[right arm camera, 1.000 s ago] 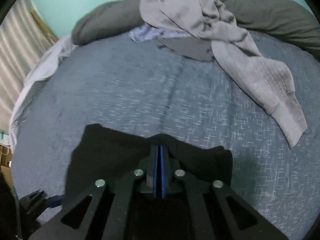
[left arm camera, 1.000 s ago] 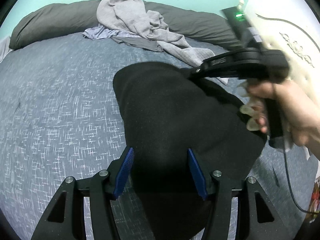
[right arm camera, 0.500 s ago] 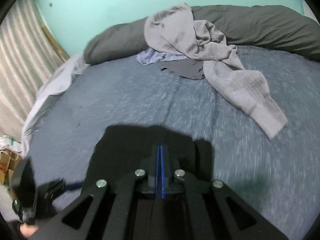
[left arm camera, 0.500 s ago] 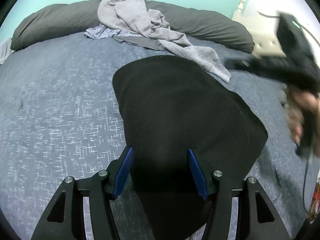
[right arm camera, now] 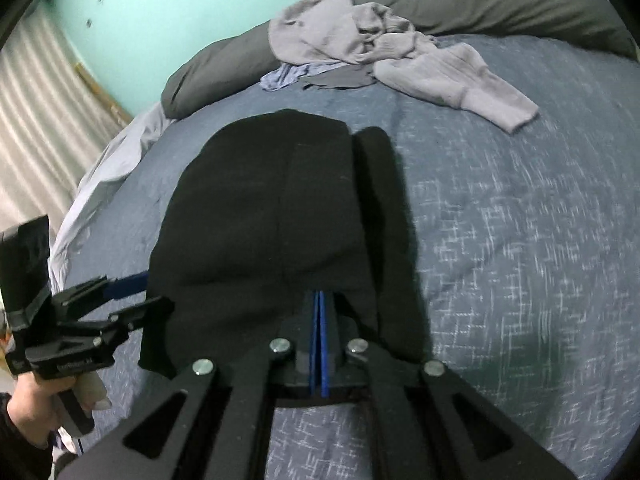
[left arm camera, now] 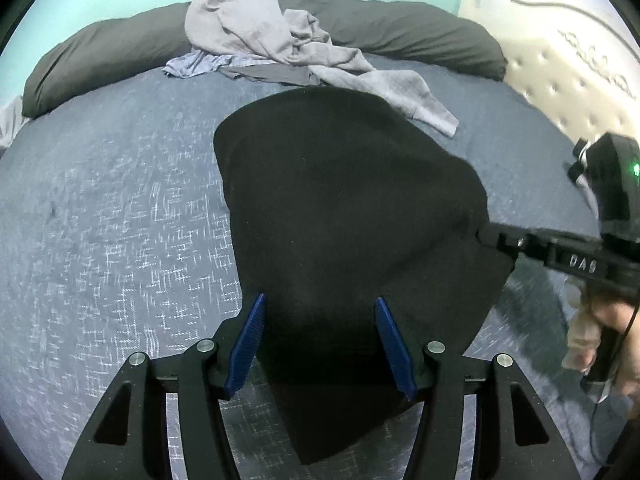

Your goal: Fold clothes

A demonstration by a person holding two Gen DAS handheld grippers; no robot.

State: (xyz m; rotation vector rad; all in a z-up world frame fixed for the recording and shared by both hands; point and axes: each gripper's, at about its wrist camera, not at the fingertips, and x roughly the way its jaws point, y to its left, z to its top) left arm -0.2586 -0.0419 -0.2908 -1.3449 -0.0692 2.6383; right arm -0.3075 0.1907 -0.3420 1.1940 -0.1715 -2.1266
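A home bedroom is shown: a bed (left arm camera: 120, 220) is covered by a blue-grey bedspread, backed by a tufted headboard (left arm camera: 560, 92), dark pillows (right arm camera: 500, 0) and a teal wall (right arm camera: 180, 8).

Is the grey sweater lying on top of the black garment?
No, the grey sweater lies apart from the black garment, further back by the dark pillow.

Left gripper (left arm camera: 320, 336) jaws apart; right gripper (right arm camera: 319, 336) jaws closed.

Blue-grey bed (left arm camera: 100, 220), black garment (left arm camera: 340, 208), grey clothes pile (left arm camera: 280, 48), dark pillow (left arm camera: 400, 28)
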